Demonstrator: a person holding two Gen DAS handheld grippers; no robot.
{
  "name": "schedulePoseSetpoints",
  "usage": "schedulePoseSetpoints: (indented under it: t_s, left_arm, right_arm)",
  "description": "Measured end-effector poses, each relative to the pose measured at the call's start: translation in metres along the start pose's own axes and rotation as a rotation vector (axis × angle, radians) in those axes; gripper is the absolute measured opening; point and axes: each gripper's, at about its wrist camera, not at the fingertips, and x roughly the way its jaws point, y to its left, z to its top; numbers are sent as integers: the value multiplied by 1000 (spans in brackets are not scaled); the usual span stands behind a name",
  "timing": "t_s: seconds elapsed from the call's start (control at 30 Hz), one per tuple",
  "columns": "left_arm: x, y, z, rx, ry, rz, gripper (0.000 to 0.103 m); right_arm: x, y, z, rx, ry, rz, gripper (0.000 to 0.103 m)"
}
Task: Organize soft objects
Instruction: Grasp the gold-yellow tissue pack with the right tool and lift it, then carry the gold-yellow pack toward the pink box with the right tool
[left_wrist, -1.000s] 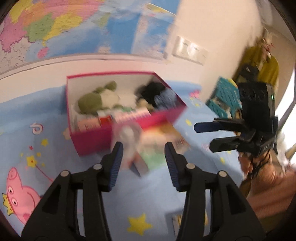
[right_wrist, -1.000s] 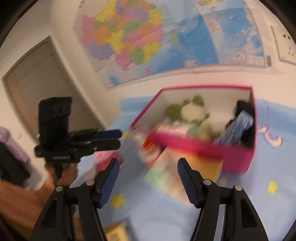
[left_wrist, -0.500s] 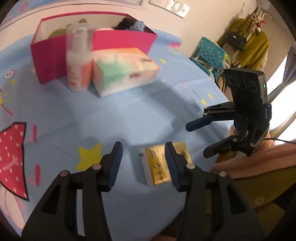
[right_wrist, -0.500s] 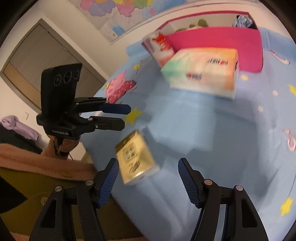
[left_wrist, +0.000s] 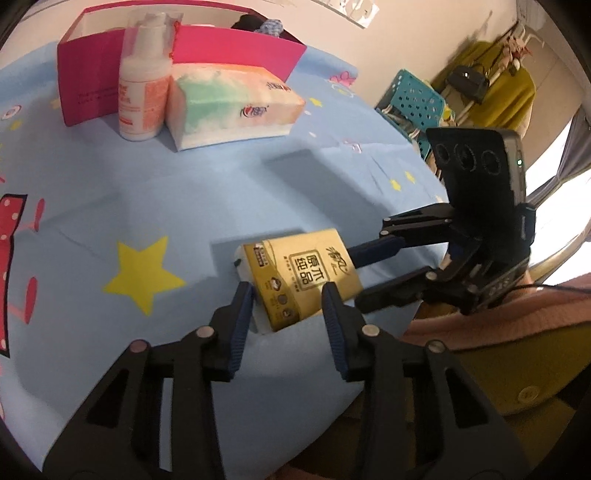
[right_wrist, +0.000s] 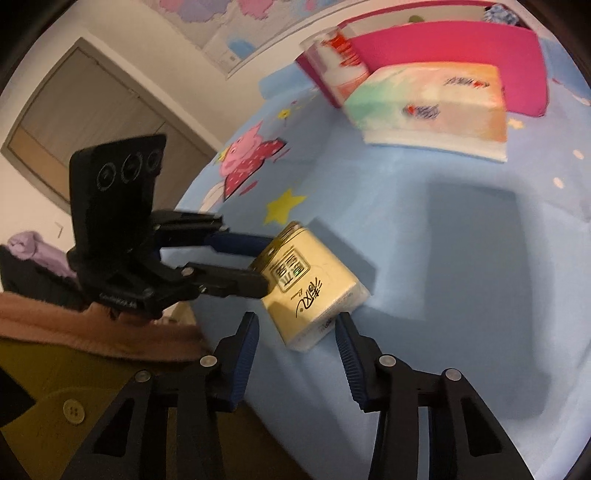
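A small yellow tissue pack (left_wrist: 301, 277) lies on the blue tablecloth near the table's front edge; it also shows in the right wrist view (right_wrist: 314, 291). My left gripper (left_wrist: 288, 295) is open, its fingers on either side of the pack's near end. My right gripper (right_wrist: 297, 325) is open just short of the pack's other end. A larger pastel tissue pack (left_wrist: 232, 105) lies further back beside a white pump bottle (left_wrist: 144, 88), in front of a pink box (left_wrist: 236, 48) holding soft things.
The blue cartoon tablecloth (left_wrist: 147, 192) covers the table. A teal plastic stool (left_wrist: 413, 99) and a clothes rack with yellow garments (left_wrist: 502, 88) stand beyond the right edge. A door (right_wrist: 74, 103) is at the left.
Both grippers swung down from facing the pink box to the table's front edge and closed in on the yellow tissue pack from opposite sides.
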Motion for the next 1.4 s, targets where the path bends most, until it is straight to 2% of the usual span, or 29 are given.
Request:
schedulePoseSetpoints:
  t_s: [0.1,0.4,0.57,0.77,1.4]
  left_arm:
    - [3,3,6,-15,-3,-14,38]
    - [19,15,31,-76,-40,9,38]
    - [22,21,36,-102,-42,14,32]
    - [22,19,41,-99,-40,42,32]
    - [6,1,60,-54,-84,69,32]
  right_arm:
    - [-4,-9,8,29,-41,-21,42]
    - [-11,-34,30,85,-130,-99,42]
    - [-16,-42,34,109,-167,-125,42]
    - [-18,-45,34,112,-177,-145,37]
    - [-51,-31,47,44,-234,-157,37]
